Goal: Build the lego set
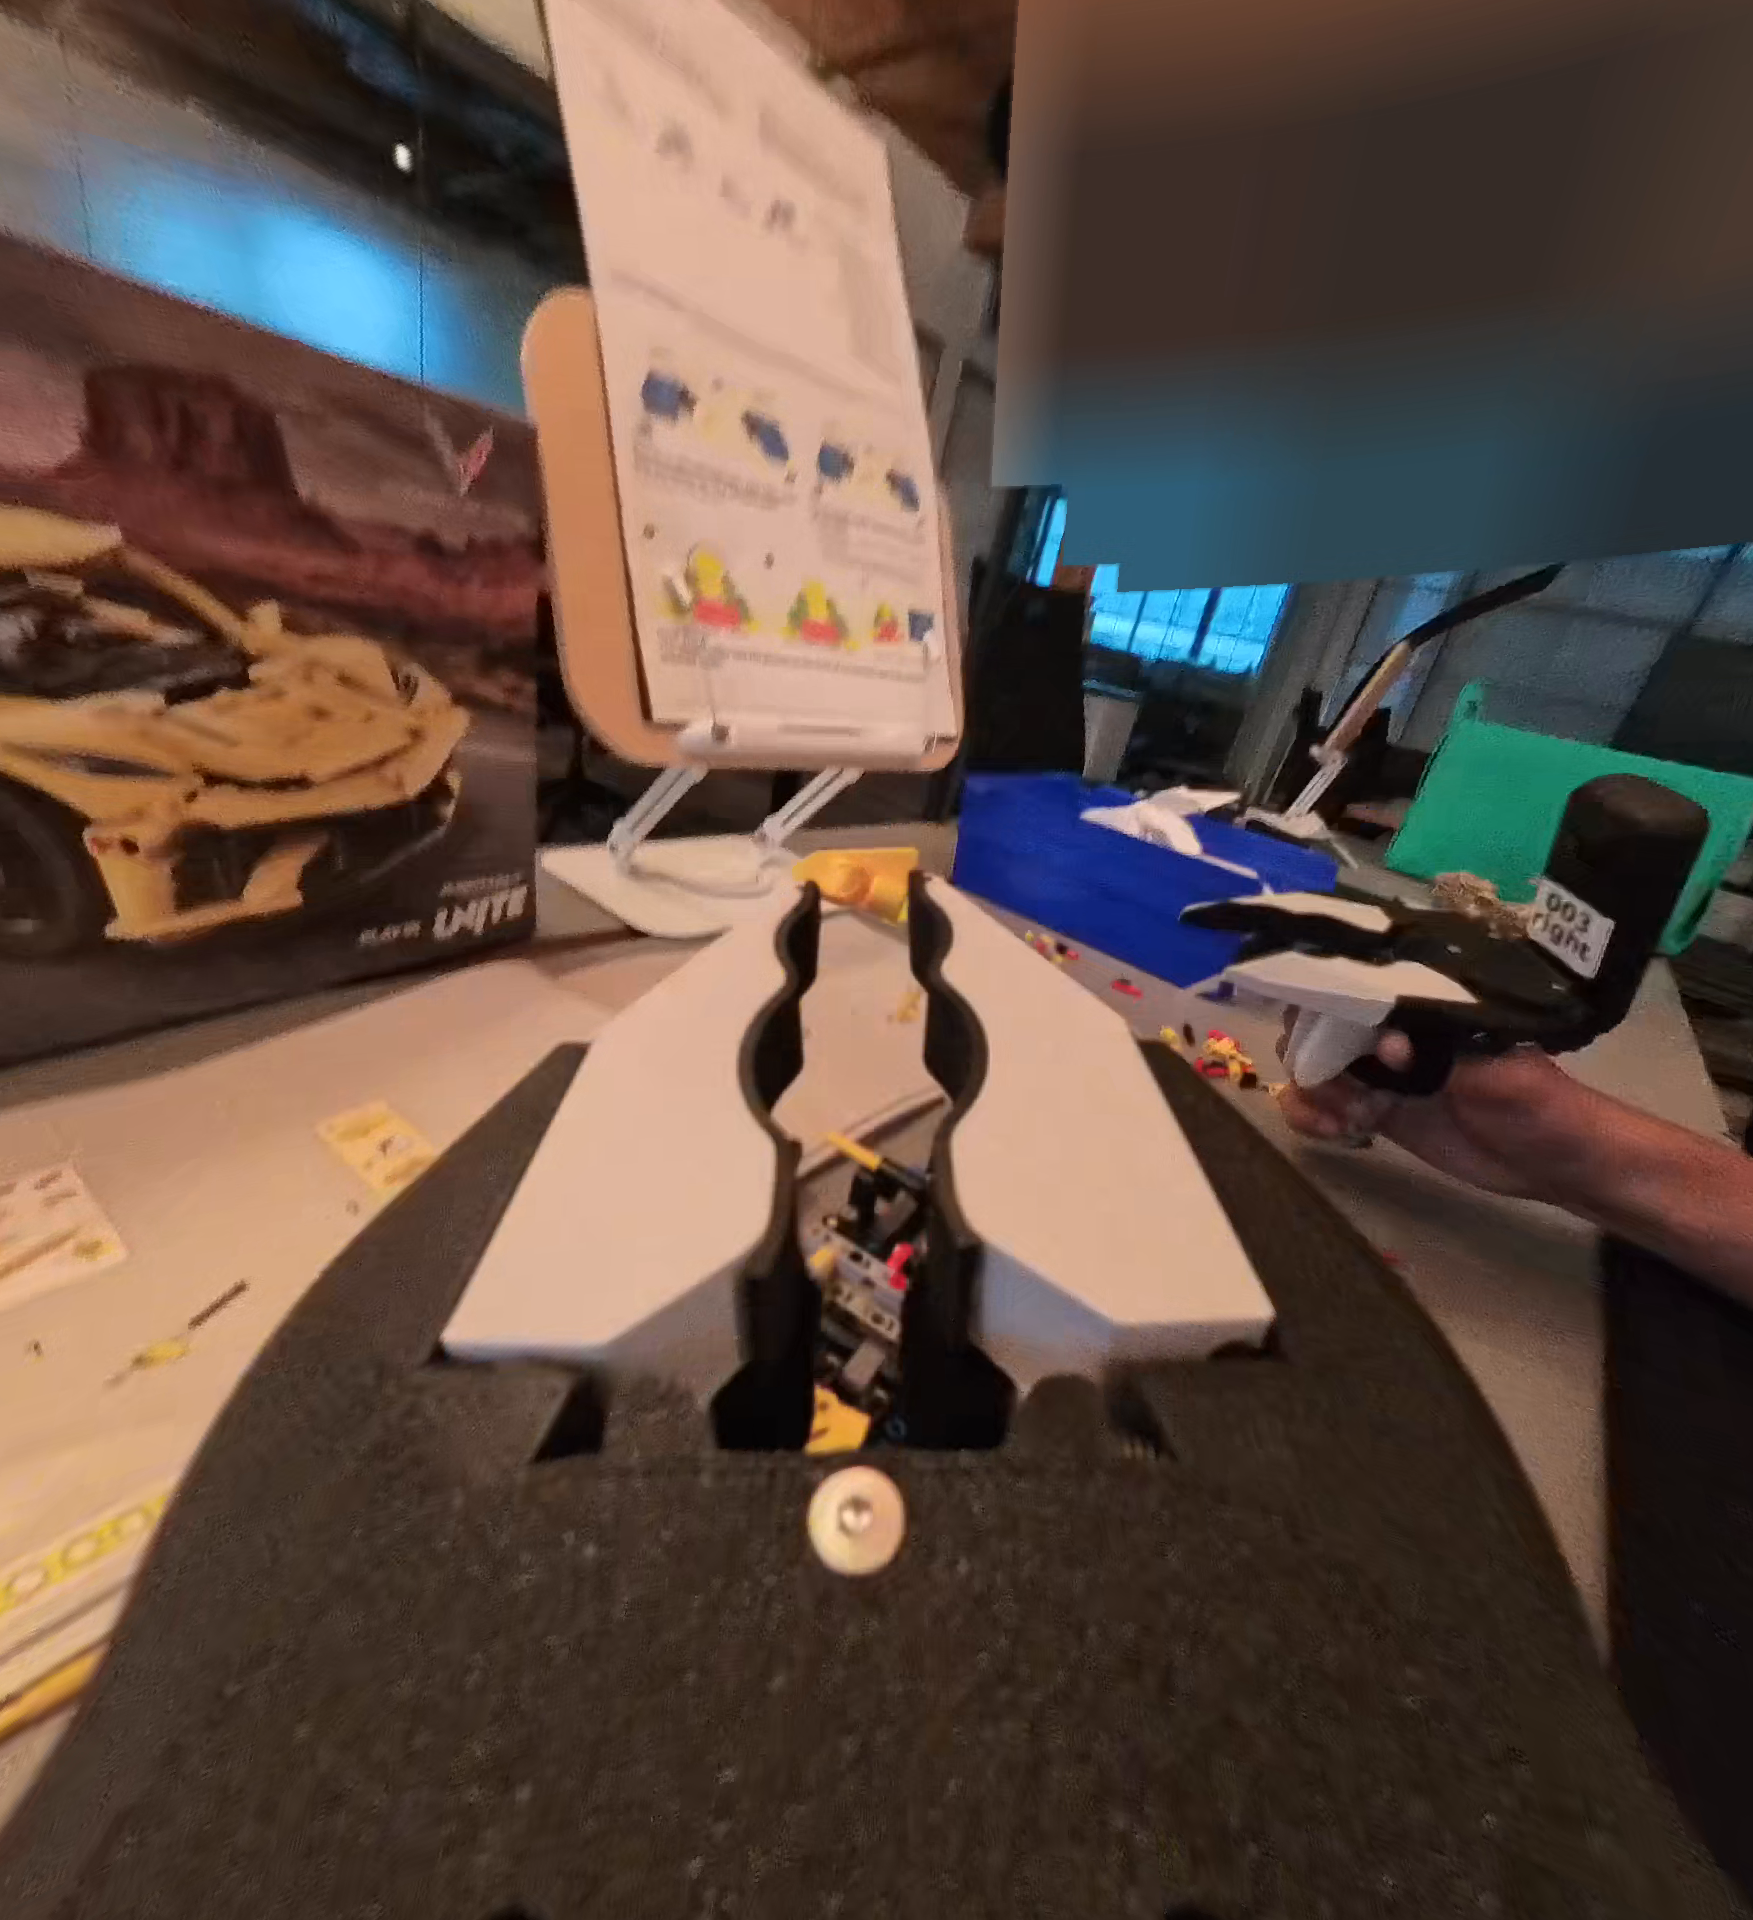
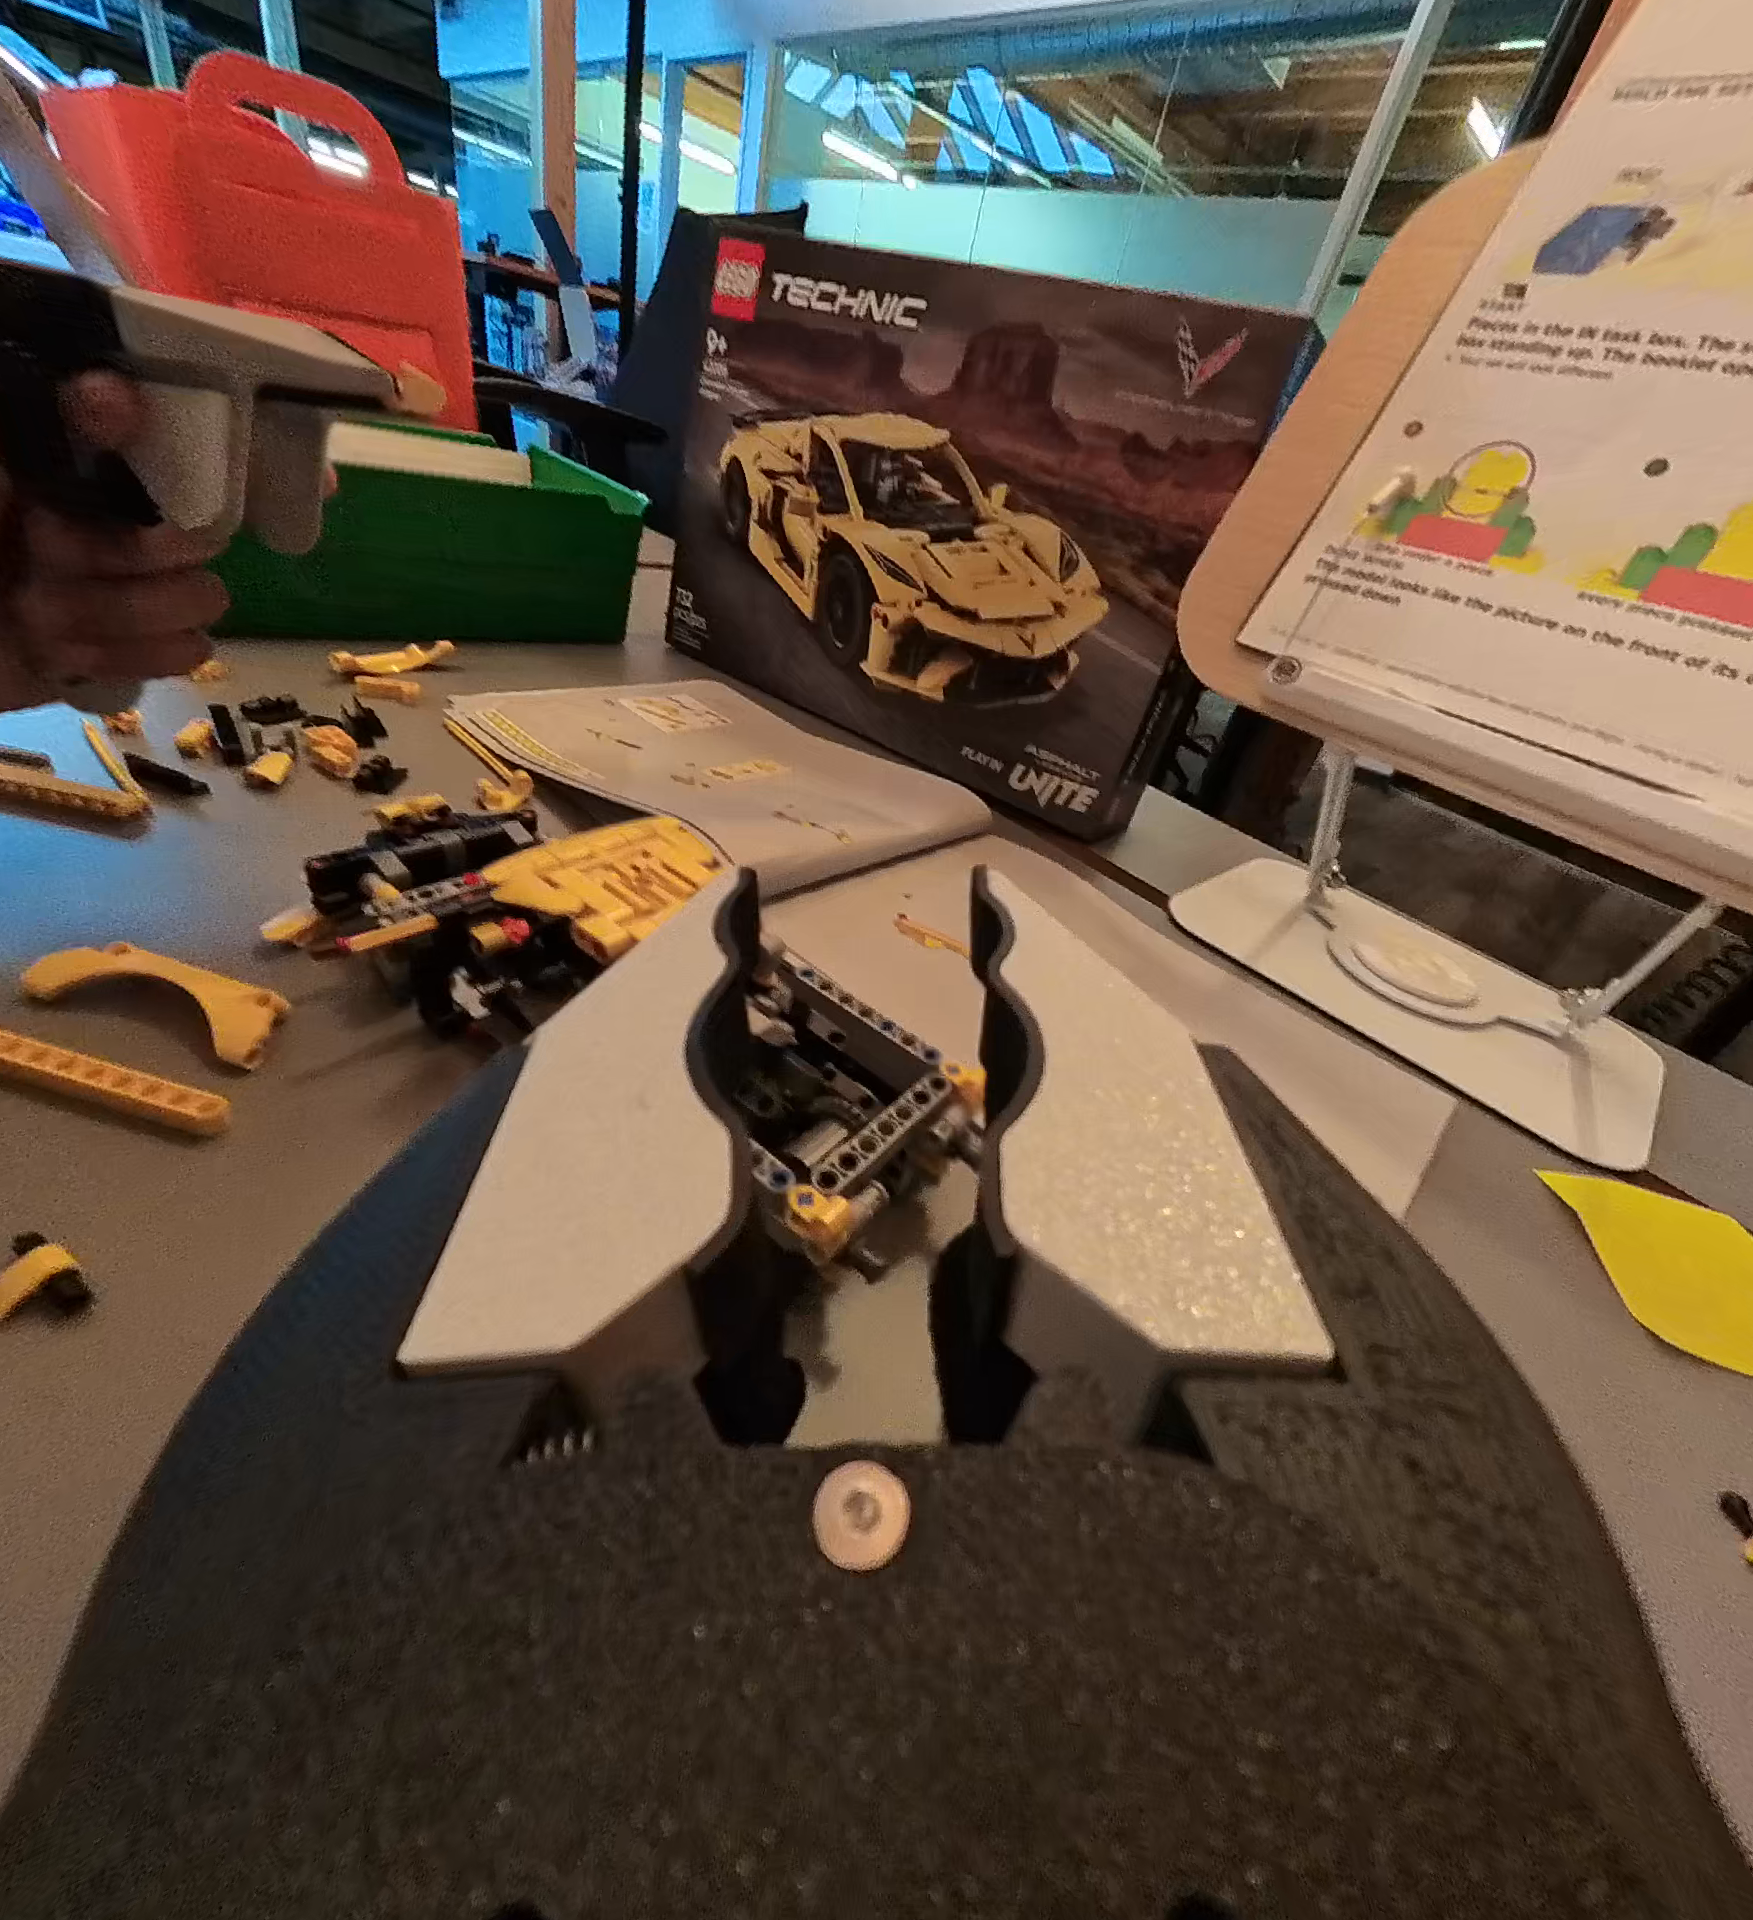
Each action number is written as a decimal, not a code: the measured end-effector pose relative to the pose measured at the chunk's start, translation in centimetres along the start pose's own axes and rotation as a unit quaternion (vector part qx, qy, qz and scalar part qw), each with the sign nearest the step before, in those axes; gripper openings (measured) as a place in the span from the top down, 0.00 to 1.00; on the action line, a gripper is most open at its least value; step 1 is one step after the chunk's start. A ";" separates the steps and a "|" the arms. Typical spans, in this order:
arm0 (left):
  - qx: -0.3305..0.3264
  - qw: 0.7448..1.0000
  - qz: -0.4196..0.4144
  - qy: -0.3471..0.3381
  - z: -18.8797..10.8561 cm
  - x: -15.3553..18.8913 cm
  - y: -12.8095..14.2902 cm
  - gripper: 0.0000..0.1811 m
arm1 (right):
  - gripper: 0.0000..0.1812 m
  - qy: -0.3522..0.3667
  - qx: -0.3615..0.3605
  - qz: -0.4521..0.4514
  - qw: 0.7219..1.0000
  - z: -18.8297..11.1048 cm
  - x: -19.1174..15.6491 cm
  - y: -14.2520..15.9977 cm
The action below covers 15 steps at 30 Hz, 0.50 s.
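Left hand-held gripper (image 1: 856, 894) held narrow on a small yellow piece (image 1: 861, 881) at the tips, centre of frame. Right hand-held gripper (image 2: 856, 914) gripped a grey lego frame (image 2: 851, 1112) between the fingers. Half-built yellow car (image 2: 498, 904) lay on bench (image 2: 176, 1226), left of centre.
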<state>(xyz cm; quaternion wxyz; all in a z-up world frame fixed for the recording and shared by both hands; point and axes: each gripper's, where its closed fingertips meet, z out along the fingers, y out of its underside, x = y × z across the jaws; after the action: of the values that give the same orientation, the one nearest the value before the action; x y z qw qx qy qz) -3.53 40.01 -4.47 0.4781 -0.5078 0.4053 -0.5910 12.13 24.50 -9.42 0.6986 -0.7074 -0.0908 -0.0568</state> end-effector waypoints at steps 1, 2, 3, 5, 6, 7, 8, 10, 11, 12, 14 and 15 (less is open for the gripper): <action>0.032 0.999 0.024 0.006 -0.4 0.6 -1.1 0.91 | 0.79 -0.003 0.009 0.005 1.000 0.1 -0.3 -0.6; 0.064 0.996 0.068 0.011 -0.8 1.4 -2.1 0.91 | 0.79 -0.007 0.020 0.014 1.000 0.3 -0.8 -1.3; 0.101 0.988 0.116 0.020 -1.2 2.5 -2.9 0.91 | 0.78 -0.011 0.033 0.024 0.999 0.5 -1.3 -2.1; 0.160 0.974 0.155 0.040 -1.9 4.6 -3.8 0.91 | 0.78 -0.013 0.065 0.043 0.997 1.2 -2.2 -4.3; 0.170 0.974 0.139 0.056 -2.1 5.4 -4.1 0.91 | 0.78 -0.014 0.080 0.055 0.995 1.8 -2.7 -5.5; 0.189 0.974 0.108 0.068 -2.4 5.9 -4.8 0.91 | 0.78 -0.023 0.092 0.065 0.993 2.5 -3.4 -6.6; 0.218 0.971 0.060 0.083 -2.8 6.2 -5.8 0.91 | 0.78 -0.036 0.102 0.073 0.991 3.3 -4.2 -7.9; 0.271 0.952 -0.059 0.128 -3.7 6.5 -7.5 0.91 | 0.80 -0.040 0.097 0.080 0.991 5.6 -5.2 -9.7; 0.294 0.939 -0.107 0.143 -3.9 6.5 -7.8 0.91 | 0.79 -0.053 0.096 0.075 0.991 6.8 -6.1 -10.7; 0.314 0.928 -0.139 0.148 -4.0 6.5 -7.8 0.91 | 0.80 -0.053 0.095 0.062 0.992 8.0 -6.6 -11.6; 0.311 0.926 -0.154 0.152 -3.3 7.1 -6.7 0.91 | 0.79 -0.037 0.083 0.014 0.996 10.2 -7.6 -12.7; 0.309 0.928 -0.146 0.151 -3.1 7.5 -6.4 0.91 | 0.78 -0.029 0.082 -0.016 0.996 11.0 -8.2 -13.1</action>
<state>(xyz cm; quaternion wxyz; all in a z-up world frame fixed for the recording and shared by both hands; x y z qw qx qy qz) -7.81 34.01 2.85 0.4527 -0.2936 0.1916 -0.8199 0.86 35.18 1.53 0.7501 -0.6479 -0.1265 -0.0398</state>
